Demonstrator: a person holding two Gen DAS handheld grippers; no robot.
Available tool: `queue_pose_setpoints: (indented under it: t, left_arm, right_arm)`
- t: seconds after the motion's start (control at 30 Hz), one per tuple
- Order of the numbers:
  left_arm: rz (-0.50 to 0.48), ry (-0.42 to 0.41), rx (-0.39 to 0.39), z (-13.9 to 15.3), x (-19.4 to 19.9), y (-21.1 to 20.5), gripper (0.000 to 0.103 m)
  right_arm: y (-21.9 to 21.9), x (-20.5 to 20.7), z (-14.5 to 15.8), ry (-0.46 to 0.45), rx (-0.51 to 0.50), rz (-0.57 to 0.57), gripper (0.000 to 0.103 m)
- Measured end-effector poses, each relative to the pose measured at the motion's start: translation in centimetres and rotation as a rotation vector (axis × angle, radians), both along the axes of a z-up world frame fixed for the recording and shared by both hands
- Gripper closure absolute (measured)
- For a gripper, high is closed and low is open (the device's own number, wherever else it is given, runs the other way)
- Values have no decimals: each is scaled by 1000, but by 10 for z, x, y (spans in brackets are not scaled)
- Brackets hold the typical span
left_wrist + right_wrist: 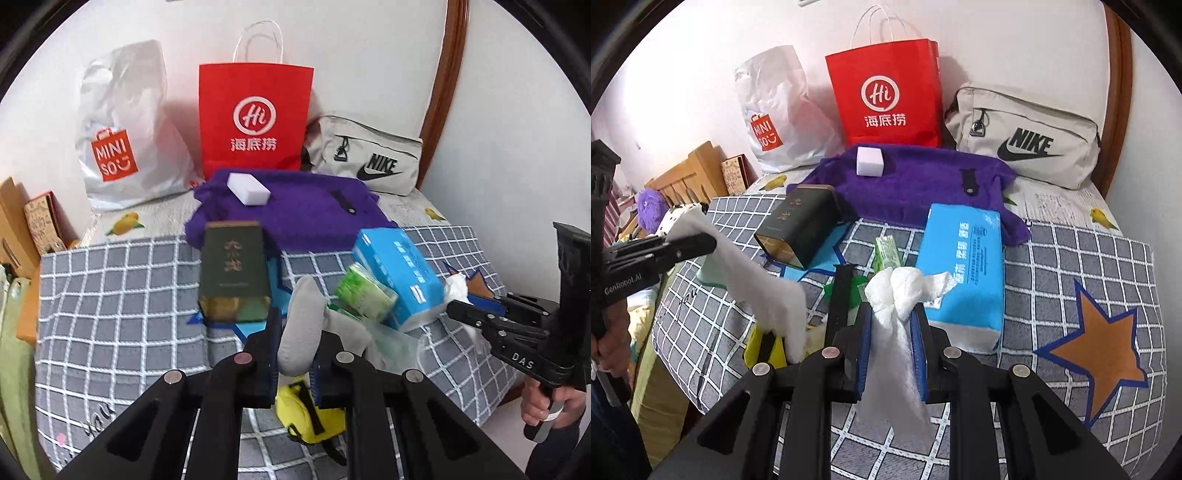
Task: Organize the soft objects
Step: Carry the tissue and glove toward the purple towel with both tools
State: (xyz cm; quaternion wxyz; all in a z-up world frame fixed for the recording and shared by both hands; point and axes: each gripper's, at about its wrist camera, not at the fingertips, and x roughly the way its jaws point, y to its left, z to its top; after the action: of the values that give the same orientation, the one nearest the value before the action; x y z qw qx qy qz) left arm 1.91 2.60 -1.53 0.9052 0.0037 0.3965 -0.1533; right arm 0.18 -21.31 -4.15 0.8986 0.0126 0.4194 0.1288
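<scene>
Bedding first: the grey checked blanket point(122, 295) covers the bed, and your clutter sits on it. At the far left against the wall leans a white plastic shopping bag point(125, 125), then a red paper bag point(255, 114), then a beige pouch point(369, 155) by the wooden headboard. In front of them lies a purple towel point(303, 214) with a white sponge block point(248, 188) resting on top.

Nearer you, a dark green box point(232, 269) stands on the edge of the towel. Just right of it are a small green tissue pack point(365, 291) and a blue tissue pack point(399, 273), the green one touching the blue one's side.

Your left gripper point(295, 354) has its fingers pressed together on a grey-white cloth point(299, 325), which hangs lifted off the blanket; in the right wrist view the same cloth drapes down from that gripper. Under it lies a yellow item point(306, 417) with a black strap.

Your right gripper point(890, 328) is clamped on a bunched white tissue point(897, 291), whose lower end trails between the blue pads toward the camera. That gripper sits just beside the near end of the blue tissue pack. Your hand point(554, 406) holds its handle at the far right.
</scene>
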Motion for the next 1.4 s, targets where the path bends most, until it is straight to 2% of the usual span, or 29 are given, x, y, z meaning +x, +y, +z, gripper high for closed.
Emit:
queue_pose_setpoints:
  t: [0.27,0.73,0.93,1.4]
  left_arm:
    - [41,-2,-1,4,25,4,90]
    - [58,-38,15,28,84,-2,90]
    - [61,-61,20,35,105,-6,90]
    - [60,-60,62,29,179,-22,90]
  right_arm:
    - [0,19,14,-26,-3,2,82]
    - [-20,80,30,-57,0,-32,82]
    - [-21,100,31,-59,-11,-33,82]
    - [-37,169,15,-35,-32,-60,82]
